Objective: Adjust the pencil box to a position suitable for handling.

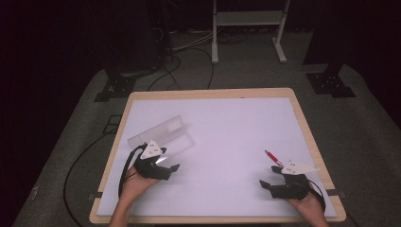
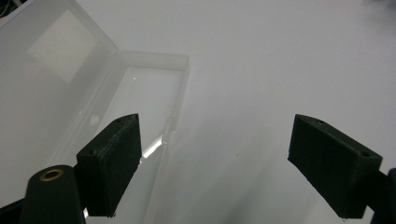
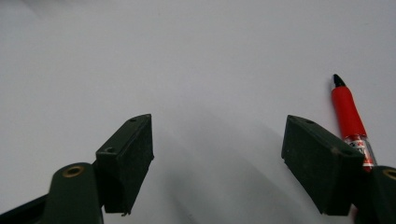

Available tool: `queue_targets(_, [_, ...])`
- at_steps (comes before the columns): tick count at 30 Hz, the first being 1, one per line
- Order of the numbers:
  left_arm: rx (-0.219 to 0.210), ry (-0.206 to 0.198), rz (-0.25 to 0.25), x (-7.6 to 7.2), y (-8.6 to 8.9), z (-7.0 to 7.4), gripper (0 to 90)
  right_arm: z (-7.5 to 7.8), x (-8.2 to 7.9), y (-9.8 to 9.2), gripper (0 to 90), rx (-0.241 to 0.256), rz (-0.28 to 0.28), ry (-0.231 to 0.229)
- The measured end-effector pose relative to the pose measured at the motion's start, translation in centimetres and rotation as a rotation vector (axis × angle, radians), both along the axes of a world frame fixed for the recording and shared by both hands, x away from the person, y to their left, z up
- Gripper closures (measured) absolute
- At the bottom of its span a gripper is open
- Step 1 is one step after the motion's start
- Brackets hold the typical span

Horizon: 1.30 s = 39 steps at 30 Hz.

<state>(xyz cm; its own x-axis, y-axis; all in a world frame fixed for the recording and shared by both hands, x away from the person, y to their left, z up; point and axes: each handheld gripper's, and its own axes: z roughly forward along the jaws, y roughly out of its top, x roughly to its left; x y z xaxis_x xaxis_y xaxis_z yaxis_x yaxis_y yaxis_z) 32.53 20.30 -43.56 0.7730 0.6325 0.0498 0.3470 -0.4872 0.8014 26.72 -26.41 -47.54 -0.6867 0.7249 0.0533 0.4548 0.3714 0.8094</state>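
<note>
Translucent plastic case, lid open, lies on the left part of the white table; the left gripper sits just beside its near end, jaws spread and empty. At right, a red pen lies just beside the right gripper, likewise spread and empty.

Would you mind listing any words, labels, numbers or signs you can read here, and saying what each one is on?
No text here can be read.
Red pen: a small printed band near its clear barrel, too blurred and partly hidden behind the right gripper's jaw to read.
Clear plastic case: a pale rectangular patch on its open lid, with no lettering visible.
White table surface: no markings.
</note>
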Motion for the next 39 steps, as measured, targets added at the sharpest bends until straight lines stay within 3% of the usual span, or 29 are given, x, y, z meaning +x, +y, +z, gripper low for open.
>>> queue_targets(5, [0.002,0.004,0.013,0.4,0.6,-0.2,19.2,0.0,0.0,0.1,24.1,-0.006,0.006,0.004])
queue_targets(13, [0.049,0.012,0.028,0.8,1.3,-0.7,25.9,0.0,0.0,0.4,24.1,-0.017,0.014,0.0])
queue_targets(15, [0.063,0.009,0.021,0.9,1.4,-0.8,32.7,0.0,-0.1,0.4,24.1,-0.018,0.018,0.003])
queue_targets(25, [0.095,0.049,0.033,1.4,1.7,-1.5,44.8,0.1,-0.1,0.6,25.3,-0.024,0.024,-0.005])
queue_targets(28, [0.108,0.053,0.067,1.6,1.8,-1.7,47.2,0.1,-0.1,0.6,25.3,-0.025,0.024,-0.007])
queue_targets(33, [0.108,0.072,0.088,1.9,2.2,-2.2,52.6,0.2,-0.2,0.6,25.6,-0.025,0.026,-0.015])
queue_targets(39, [0.11,0.056,0.074,1.8,2.3,-2.2,61.8,0.2,-0.2,0.8,25.6,-0.029,0.025,-0.012])
